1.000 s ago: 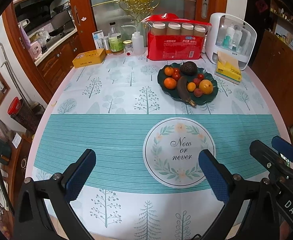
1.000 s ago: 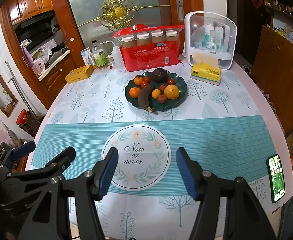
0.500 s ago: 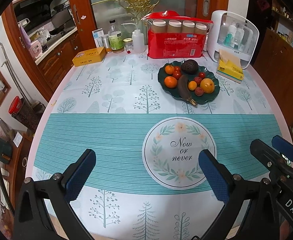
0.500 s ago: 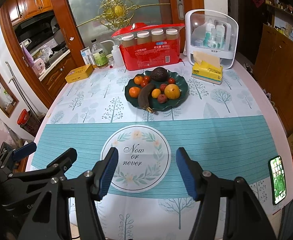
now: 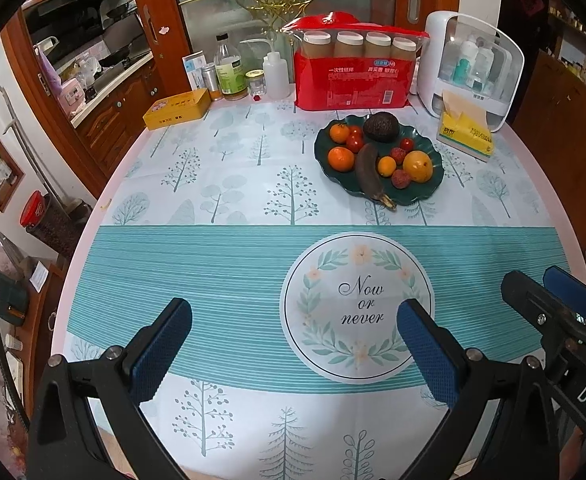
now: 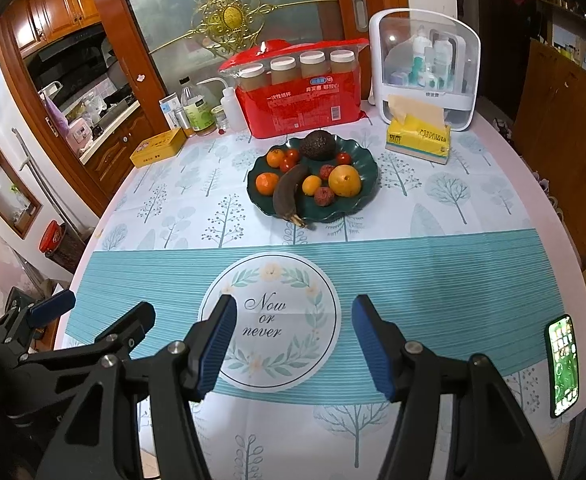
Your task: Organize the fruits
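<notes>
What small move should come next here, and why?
Probably carry the right hand-held gripper forward toward the green plate. Both it and the left hand-held gripper hang open and empty over the near tablecloth, well short of the fruit. The dark banana lies at the plate's near edge with its stem over the rim, so it looks the easiest first pick.

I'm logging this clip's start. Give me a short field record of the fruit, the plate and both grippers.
plate: dark green plate, far half of table
fruit on plate: avocado, banana, yellow pear, tangerines, cherry tomatoes, lychees
banana: blackened, stem over near rim
left gripper: open, holding nothing
right gripper: open, holding nothing
beside plate: tissue pack
</notes>
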Demonstrator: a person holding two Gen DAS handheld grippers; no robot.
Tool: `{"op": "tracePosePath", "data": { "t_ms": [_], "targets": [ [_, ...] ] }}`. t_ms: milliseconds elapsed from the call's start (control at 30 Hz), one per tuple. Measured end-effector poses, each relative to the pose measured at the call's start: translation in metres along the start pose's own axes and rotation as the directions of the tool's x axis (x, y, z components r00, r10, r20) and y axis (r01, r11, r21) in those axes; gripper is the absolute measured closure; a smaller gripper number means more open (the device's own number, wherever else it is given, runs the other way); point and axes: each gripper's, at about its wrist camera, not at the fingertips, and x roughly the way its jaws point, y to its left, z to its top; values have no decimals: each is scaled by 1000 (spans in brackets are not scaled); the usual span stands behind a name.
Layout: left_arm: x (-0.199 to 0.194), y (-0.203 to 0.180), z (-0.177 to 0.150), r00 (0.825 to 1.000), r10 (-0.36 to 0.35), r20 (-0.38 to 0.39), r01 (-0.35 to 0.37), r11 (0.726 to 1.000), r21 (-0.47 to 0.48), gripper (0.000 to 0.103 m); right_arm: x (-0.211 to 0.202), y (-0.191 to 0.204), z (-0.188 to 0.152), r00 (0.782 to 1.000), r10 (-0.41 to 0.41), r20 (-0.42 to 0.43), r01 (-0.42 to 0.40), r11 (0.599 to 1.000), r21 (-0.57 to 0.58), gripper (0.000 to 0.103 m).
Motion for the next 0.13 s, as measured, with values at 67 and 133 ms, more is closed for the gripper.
{"op": "tracePosePath", "data": {
  "t_ms": [67,133],
  "targets": [
    [2,-2,1,1000,7,-6,-7,1000,1,1,2,-3,2,1000,6,-5,-6,1000,4,42],
    [3,-3,1,1000,13,-11,-13,1000,0,1,5,-5,3,1000,12,-10,-12,1000,6,42]
  ]
}}
